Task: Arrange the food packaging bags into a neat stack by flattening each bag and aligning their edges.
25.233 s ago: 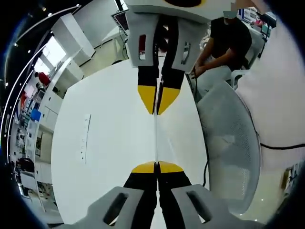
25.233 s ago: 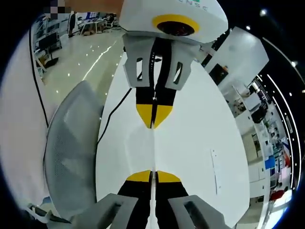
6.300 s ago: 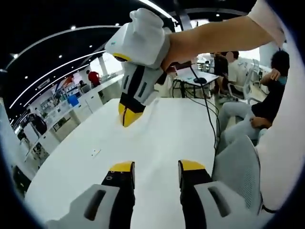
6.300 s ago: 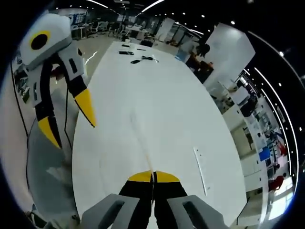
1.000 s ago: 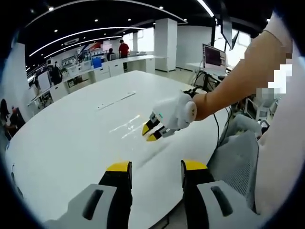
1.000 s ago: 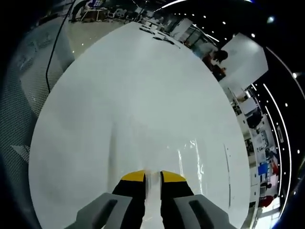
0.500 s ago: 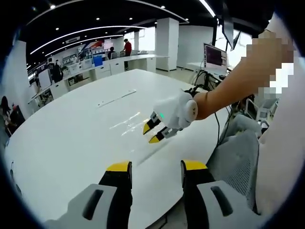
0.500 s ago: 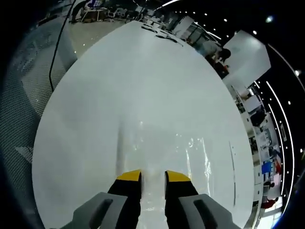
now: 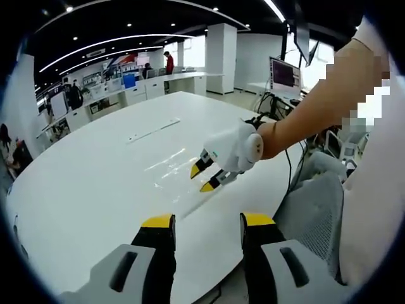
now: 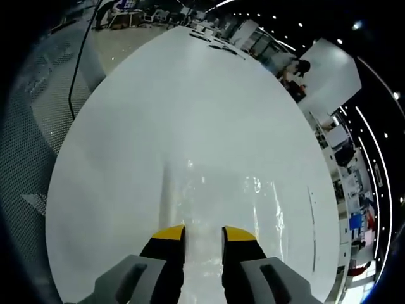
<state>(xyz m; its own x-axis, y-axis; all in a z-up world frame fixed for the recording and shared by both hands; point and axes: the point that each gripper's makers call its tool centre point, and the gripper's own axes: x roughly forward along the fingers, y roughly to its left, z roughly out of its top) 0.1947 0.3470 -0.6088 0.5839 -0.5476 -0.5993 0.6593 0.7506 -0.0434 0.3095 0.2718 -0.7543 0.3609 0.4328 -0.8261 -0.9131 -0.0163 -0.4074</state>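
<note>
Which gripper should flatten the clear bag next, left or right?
Right, probably. The right gripper is open directly over the clear bag on the table. The left gripper is open too but sits back near the table's edge.

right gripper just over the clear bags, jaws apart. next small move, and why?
Probably lower the right gripper and press the clear bags flat. Its jaws stand open just above the glossy, wrinkled film on the white table, nothing between them. The left gripper is open, back from the bags.

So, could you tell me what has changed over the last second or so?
The right gripper has opened its jaws wider above the clear bags on the white table, letting go of the film it pinched a second ago. The left gripper stays open and back from the bags; they lie where they were.
</note>
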